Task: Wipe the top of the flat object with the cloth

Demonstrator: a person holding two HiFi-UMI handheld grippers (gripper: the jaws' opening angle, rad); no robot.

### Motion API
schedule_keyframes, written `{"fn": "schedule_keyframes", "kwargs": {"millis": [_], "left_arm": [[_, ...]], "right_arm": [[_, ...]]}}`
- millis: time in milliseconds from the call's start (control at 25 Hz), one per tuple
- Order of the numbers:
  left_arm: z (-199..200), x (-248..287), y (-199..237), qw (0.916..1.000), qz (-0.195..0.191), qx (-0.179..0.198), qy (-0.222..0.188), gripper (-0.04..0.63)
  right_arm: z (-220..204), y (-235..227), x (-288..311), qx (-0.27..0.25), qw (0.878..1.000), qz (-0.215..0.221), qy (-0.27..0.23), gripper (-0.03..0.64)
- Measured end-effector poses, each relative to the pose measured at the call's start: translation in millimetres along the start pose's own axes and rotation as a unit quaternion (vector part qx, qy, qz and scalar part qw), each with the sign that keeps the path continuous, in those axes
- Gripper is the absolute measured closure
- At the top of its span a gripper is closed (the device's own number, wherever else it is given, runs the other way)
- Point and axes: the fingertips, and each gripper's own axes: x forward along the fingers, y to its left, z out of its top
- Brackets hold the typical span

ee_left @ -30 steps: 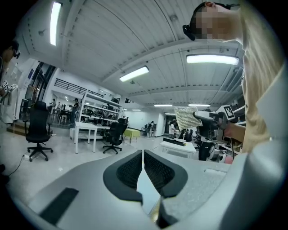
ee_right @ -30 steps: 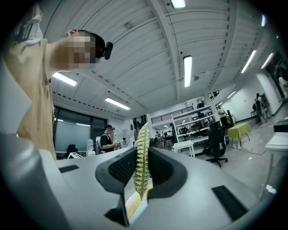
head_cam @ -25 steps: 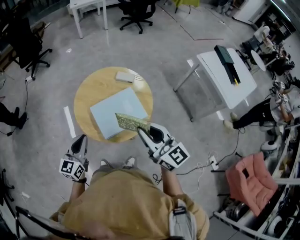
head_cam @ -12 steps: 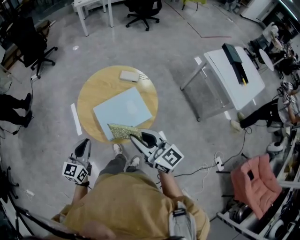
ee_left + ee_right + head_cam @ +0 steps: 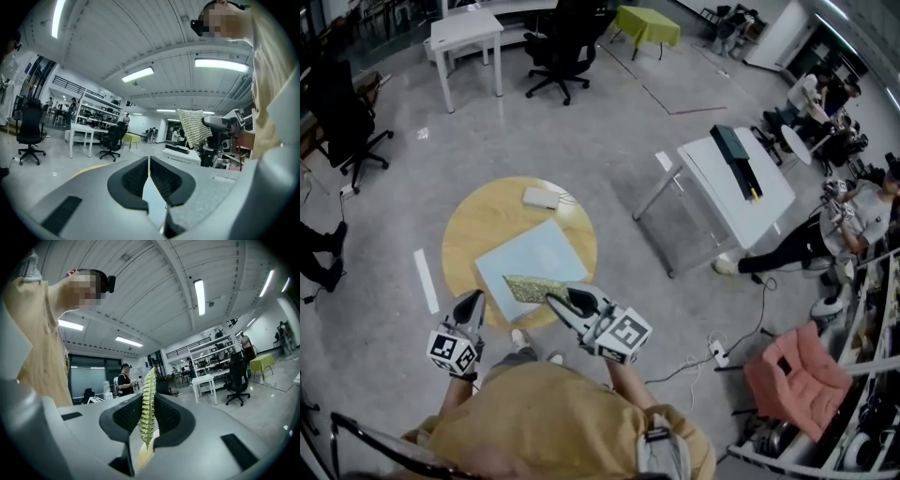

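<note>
Jaws of the right gripper pinch the cloth upright by one edge, those of the left gripper sit closed and empty; with the flat object on the round table at twelve o'clock of the cloth, lower it flat before sweeping.

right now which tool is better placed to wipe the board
Right: the right tool is shut on the cloth, which shows over the board's near edge. The left tool is shut and empty.

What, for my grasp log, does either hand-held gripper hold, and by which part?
The right hand-held gripper pinches the cloth by one edge; the left hand-held gripper is shut, empty.
</note>
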Motion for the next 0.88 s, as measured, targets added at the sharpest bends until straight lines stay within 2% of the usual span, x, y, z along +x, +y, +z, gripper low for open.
{"fn": "schedule_keyframes", "kwargs": {"millis": [160,360,560,880], "left_arm": [[3,1,21,1.0,0.006,-0.004,-0.007,0.58],[27,0,49,0.9993,0.014,0.004,-0.034,0.58],[28,-10,69,0.999,0.024,-0.01,-0.036,0.58],[32,-14,103,0.9991,0.011,-0.015,-0.038,0.58]], "right_arm": [[6,4,17,-0.008,1.0,0.008,0.007,0.555],[16,6,51,-0.023,0.999,0.024,0.019,0.555],[25,14,78,-0.034,0.999,0.036,0.023,0.555],[32,16,108,-0.045,0.999,0.007,0.027,0.555]]}}
